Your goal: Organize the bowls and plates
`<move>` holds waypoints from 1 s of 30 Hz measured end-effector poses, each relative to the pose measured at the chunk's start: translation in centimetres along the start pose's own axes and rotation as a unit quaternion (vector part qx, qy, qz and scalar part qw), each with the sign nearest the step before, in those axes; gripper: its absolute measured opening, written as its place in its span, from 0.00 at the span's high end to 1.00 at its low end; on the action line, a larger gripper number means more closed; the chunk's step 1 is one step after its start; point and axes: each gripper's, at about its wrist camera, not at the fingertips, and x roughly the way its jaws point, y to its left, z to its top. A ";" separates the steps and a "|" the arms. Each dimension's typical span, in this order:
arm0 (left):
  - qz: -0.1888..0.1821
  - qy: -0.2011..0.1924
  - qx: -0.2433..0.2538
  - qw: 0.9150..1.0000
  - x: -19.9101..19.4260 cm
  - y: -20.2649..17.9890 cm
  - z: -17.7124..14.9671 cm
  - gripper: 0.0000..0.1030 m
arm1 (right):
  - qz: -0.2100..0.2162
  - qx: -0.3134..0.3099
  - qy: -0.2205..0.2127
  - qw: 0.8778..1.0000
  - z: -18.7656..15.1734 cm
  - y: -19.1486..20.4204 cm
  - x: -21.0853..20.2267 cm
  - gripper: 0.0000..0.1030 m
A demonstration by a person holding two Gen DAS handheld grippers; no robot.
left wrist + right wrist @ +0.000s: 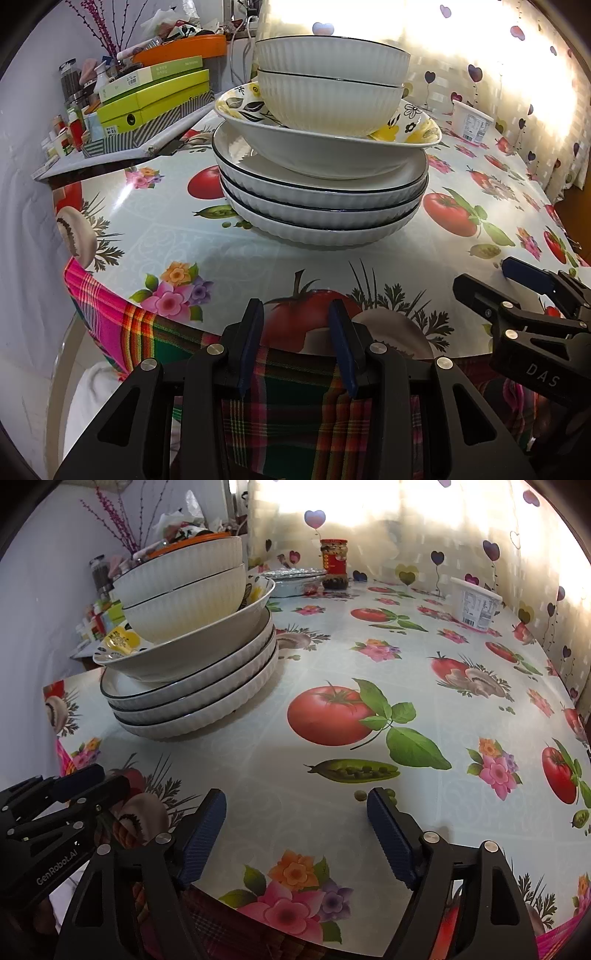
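Observation:
One pile of dishes stands on the table: three white ribbed plates with dark rims at the bottom, a flower-patterned bowl on them, two white ribbed bowls nested on top. My left gripper hangs at the table's near edge, well short of the pile, jaws apart with nothing between them. My right gripper stands open and empty over the near edge, to the right of the pile.
Green boxes and an orange tray crowd a side shelf at the left. A white tub, a jar and a foil dish stand at the table's far side. A plaid cloth lies below the near edge.

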 end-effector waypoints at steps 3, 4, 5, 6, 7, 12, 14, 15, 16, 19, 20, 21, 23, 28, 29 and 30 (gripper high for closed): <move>0.005 0.000 0.005 1.000 0.0 -0.2 0.0 0.63 | 0.000 0.001 0.000 1.000 0.0 0.0 0.0 0.21; 0.005 0.000 0.007 1.000 0.0 -0.3 0.0 0.63 | 0.000 0.002 0.000 1.000 0.0 0.1 0.0 0.21; 0.003 0.000 0.006 1.000 0.0 -0.3 0.0 0.63 | -0.001 0.001 0.001 1.000 0.0 0.1 0.1 0.21; 0.002 -0.001 0.006 1.000 0.1 -0.2 0.0 0.63 | -0.003 0.001 0.001 1.000 0.0 0.1 0.1 0.21; 0.001 0.000 0.005 1.000 0.1 -0.2 0.0 0.63 | -0.004 0.001 0.001 1.000 0.0 0.1 0.1 0.21; 0.001 -0.001 0.006 1.000 0.1 -0.2 0.1 0.63 | -0.007 0.001 0.002 1.000 0.1 0.2 0.2 0.21; 0.001 -0.001 0.006 1.000 0.1 -0.2 0.1 0.63 | -0.008 0.001 0.002 1.000 0.1 0.2 0.1 0.21; 0.001 -0.001 0.006 1.000 0.1 -0.2 0.0 0.63 | -0.008 0.002 0.002 1.000 0.1 0.2 0.1 0.21; 0.001 -0.001 0.006 1.000 0.1 -0.2 0.1 0.63 | -0.008 0.002 0.002 1.000 0.1 0.2 0.1 0.21; 0.001 -0.001 0.006 1.000 0.1 -0.2 0.1 0.63 | -0.008 0.002 0.002 1.000 0.1 0.2 0.1 0.21; 0.001 -0.001 0.006 1.000 0.1 -0.2 0.1 0.63 | -0.008 0.002 0.002 1.000 0.1 0.2 0.1 0.21; 0.001 -0.001 0.006 1.000 0.1 -0.2 0.1 0.63 | -0.008 0.002 0.002 1.000 0.1 0.2 0.1 0.21; 0.001 -0.001 0.006 1.000 0.1 -0.2 0.1 0.63 | -0.008 0.002 0.002 1.000 0.1 0.2 0.1 0.21; 0.001 -0.001 0.006 1.000 0.1 -0.2 0.0 0.63 | -0.008 0.002 0.002 1.000 0.0 0.2 0.1 0.21; 0.001 -0.001 0.006 1.000 0.1 -0.2 0.1 0.63 | -0.008 0.002 0.002 1.000 0.0 0.2 0.1 0.21; 0.001 -0.001 0.006 1.000 0.1 -0.2 0.0 0.63 | -0.008 0.002 0.002 1.000 0.0 0.2 0.1 0.21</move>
